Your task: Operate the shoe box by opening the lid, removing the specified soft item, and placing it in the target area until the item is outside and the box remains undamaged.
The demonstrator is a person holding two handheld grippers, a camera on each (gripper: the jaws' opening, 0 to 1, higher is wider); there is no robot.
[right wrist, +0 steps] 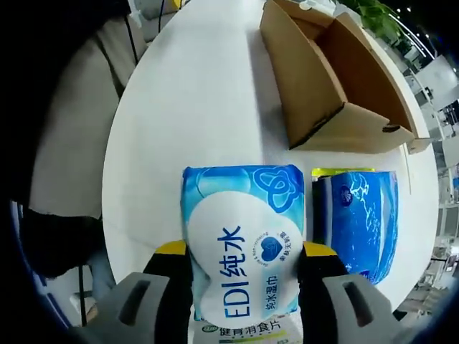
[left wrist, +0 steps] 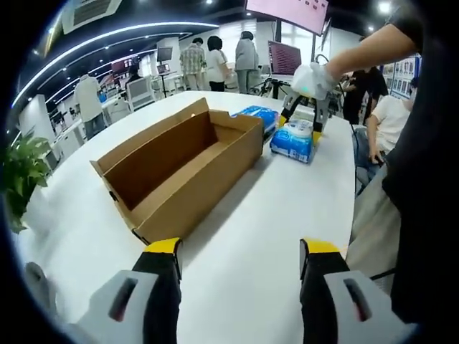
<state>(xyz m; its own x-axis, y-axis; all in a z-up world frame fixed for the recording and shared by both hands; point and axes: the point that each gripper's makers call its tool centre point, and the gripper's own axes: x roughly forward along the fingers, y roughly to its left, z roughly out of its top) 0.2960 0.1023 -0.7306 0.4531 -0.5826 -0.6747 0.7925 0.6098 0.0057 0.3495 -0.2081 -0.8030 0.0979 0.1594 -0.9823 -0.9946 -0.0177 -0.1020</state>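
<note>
While one open cardboard shoe box [left wrist: 183, 168] lies on the white table [left wrist: 251, 244], two blue packs sit just beyond its far end. Its lid flap is folded outward. One wet-wipes pack [right wrist: 244, 240] is clamped between the right gripper [right wrist: 244, 265] jaws, resting on the table beside the second blue pack [right wrist: 362, 215]. Nearer the box's close end, the left gripper [left wrist: 240, 258] hangs with jaws apart, holding nothing

An open brown cardboard shoe box [left wrist: 179, 168] lies on the round white table [left wrist: 251, 244]. Beyond its far right end lie a light blue wet-wipe pack [left wrist: 292, 141] and, left of it, a darker blue plastic pack [left wrist: 256, 115]. A green potted plant [left wrist: 21, 175] stands at the table's left edge.
</note>
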